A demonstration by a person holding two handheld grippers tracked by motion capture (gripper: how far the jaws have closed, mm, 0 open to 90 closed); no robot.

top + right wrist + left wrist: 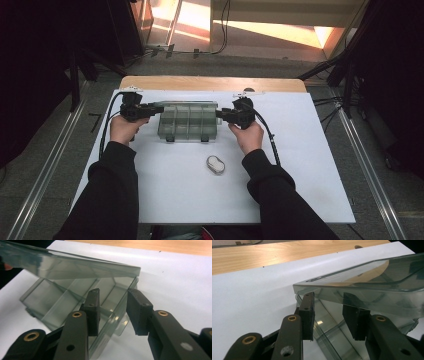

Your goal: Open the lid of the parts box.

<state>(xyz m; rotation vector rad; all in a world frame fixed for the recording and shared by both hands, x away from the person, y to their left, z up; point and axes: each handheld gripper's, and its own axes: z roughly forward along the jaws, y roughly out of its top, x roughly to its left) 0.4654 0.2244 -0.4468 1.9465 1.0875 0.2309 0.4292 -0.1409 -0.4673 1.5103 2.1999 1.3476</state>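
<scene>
My left gripper (pixel 150 108) sits at the left end of the clear compartment box (pixel 187 121), jaws part open and straddling the box's corner under the raised lid (pixel 367 275) (pads not pressing, as far as I see). The box lies mid-table on the white board (pixel 300 165). My right gripper (pixel 220 116) is at the box's right end, jaws part open around its wall. A small white oval case (pixel 215 164) lies nearer me than the box.
</scene>
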